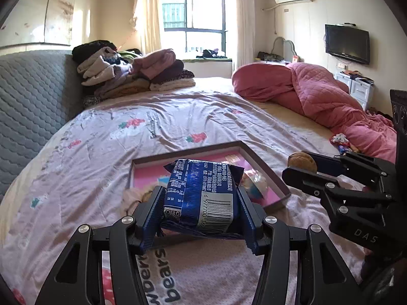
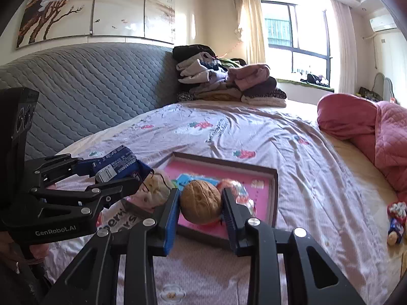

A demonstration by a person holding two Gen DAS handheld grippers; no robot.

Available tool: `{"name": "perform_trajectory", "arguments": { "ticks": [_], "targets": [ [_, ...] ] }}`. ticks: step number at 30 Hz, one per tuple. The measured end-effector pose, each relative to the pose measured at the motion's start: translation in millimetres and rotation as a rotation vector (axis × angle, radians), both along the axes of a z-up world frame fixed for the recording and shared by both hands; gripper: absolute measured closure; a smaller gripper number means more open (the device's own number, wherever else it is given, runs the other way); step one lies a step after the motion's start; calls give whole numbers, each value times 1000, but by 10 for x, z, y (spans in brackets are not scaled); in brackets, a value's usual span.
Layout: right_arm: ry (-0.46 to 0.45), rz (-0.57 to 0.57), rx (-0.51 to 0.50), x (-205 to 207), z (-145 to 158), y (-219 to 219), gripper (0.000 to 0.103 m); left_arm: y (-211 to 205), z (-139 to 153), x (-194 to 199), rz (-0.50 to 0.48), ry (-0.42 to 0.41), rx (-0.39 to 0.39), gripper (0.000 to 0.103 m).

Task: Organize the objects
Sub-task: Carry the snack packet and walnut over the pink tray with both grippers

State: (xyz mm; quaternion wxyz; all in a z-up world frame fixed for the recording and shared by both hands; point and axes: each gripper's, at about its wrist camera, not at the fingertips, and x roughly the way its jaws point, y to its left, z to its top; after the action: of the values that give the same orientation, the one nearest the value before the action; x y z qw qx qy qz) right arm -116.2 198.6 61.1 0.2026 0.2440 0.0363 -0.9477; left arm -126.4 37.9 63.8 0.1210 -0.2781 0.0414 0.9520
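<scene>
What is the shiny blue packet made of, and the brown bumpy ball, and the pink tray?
Blue packet: probably thin plastic or foil film; it is glossy, crinkled, and printed with a barcode. Brown ball: looks like a walnut, with a hard, matte, wrinkled woody shell. Pink tray: likely cardboard, maybe a box lid; thin straight brown walls, flat printed pink floor.

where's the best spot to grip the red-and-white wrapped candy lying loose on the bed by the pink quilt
Take the red-and-white wrapped candy across its plump middle, coming from above. It lies flat on the sheet, apart from the pink quilt, so the top is free; its crinkled ends would likely slip.
</scene>
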Motion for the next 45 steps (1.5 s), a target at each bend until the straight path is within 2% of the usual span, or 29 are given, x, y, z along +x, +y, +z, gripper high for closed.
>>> {"name": "perform_trajectory", "arguments": {
  "ticks": [12, 25, 31, 45],
  "targets": [
    [82, 24, 18, -256, 296, -93, 70, -87, 193, -323, 35, 29, -13, 46],
    [94, 32, 42, -545, 296, -161, 70, -91, 207, -817, 58, 29, -27, 46],
    [71, 44, 68, -635, 180, -257, 70, -91, 48, -1062, 75, 4, -48, 46],
    [-59, 111, 147, -861, -381, -535, 70, -180, -539, -1488, 103, -110, -65, 46]
  ]
}}
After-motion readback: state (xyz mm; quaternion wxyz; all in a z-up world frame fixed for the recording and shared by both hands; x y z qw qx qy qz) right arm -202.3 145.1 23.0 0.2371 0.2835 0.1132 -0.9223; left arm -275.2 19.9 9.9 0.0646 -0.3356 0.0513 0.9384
